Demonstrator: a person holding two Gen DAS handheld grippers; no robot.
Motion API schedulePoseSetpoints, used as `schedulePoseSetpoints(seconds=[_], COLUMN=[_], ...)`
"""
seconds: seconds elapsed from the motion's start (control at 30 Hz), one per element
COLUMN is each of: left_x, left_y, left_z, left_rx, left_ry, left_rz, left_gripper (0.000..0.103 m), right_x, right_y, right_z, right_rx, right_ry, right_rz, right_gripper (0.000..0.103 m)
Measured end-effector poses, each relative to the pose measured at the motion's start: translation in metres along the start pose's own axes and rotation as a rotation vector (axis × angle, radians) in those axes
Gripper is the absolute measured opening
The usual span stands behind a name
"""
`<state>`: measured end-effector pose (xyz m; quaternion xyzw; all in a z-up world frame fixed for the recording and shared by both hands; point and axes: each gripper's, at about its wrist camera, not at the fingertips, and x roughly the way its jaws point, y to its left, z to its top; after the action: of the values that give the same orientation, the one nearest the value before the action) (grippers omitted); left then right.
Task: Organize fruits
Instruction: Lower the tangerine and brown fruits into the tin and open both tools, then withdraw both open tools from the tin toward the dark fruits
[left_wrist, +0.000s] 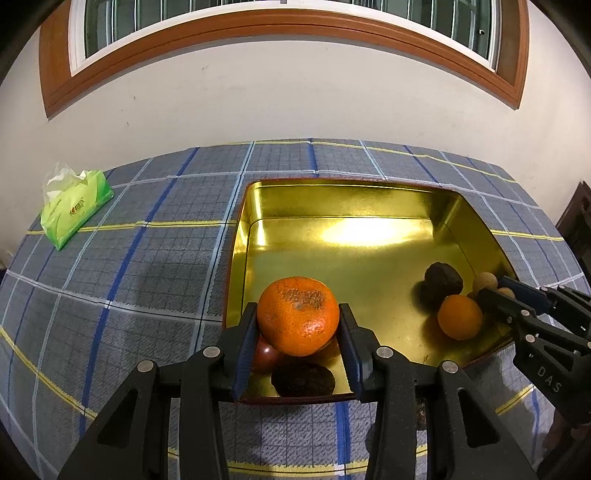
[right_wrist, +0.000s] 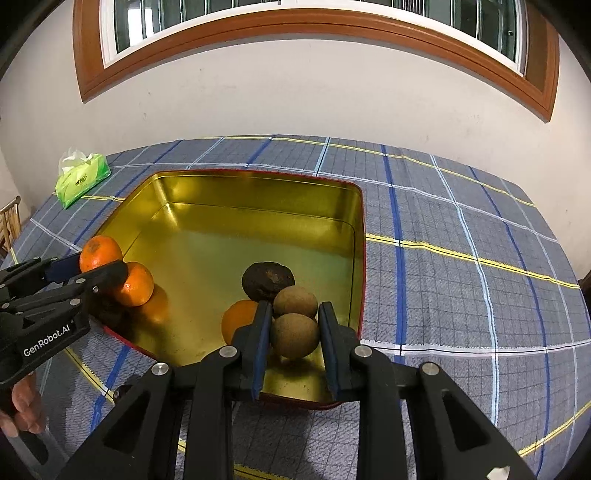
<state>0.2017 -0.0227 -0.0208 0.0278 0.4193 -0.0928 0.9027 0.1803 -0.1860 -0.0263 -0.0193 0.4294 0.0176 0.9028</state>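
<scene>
A gold tin tray (left_wrist: 351, 236) with a red rim sits on the checked tablecloth. My left gripper (left_wrist: 298, 332) is shut on a large orange mandarin (left_wrist: 297, 315) just above the tray's near left corner. Under it lie a dark red fruit (left_wrist: 265, 355) and a dark brown fruit (left_wrist: 303, 379). My right gripper (right_wrist: 294, 338) is shut on a tan round longan (right_wrist: 294, 335) over the tray's near right corner (right_wrist: 354, 258). A second longan (right_wrist: 295, 301), a dark brown fruit (right_wrist: 267, 281) and a small orange (right_wrist: 240, 319) lie beside it.
A green tissue pack (left_wrist: 75, 208) lies on the tablecloth (left_wrist: 147, 280) at the far left, also in the right wrist view (right_wrist: 83, 180). A wall with a wood-framed window stands behind the table. A wooden chair (right_wrist: 9, 225) shows at the left edge.
</scene>
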Motion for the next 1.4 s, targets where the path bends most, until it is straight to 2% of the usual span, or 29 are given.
schedulePoseSetpoints(seconds=[0.2, 0.3, 0.5, 0.57, 1.07, 1.2, 1.4], left_x=[-0.001, -0.004, -0.005, -0.006, -0.037, -0.047, -0.05], left_y=[-0.002, -0.004, -0.005, -0.005, -0.008, -0.004, 0.009], left_z=[0.0, -0.002, -0.003, -0.004, -0.018, -0.032, -0.062], left_rx=[0.004, 0.01, 0.009, 0.007, -0.002, -0.017, -0.043], left_ry=[0.01, 0.005, 0.01, 0.014, -0.013, -0.011, 0.023], left_rz=[0.008, 0.017, 0.024, 0.022, 0.025, 0.033, 0.057], left_gripper=[0.048, 0.057, 0.06, 0.064, 0.064, 0.064, 0.064], right_x=[-0.007, -0.011, -0.021, -0.024, -0.056, -0.064, -0.061], right_y=[0.001, 0.002, 0.001, 0.002, 0.008, 0.01, 0.016], right_z=[0.0, 0.0, 0.0, -0.001, -0.015, -0.029, -0.059], right_rx=[0.002, 0.003, 0.007, 0.006, 0.0, 0.005, 0.006], right_ry=[-0.018, -0.024, -0.031, -0.034, -0.056, -0.048, 0.012], right_rz=[-0.006, -0.006, -0.011, -0.01, -0.009, -0.005, 0.019], right_gripper=[0.04, 0.041, 0.044, 0.045, 0.046, 0.046, 0.046])
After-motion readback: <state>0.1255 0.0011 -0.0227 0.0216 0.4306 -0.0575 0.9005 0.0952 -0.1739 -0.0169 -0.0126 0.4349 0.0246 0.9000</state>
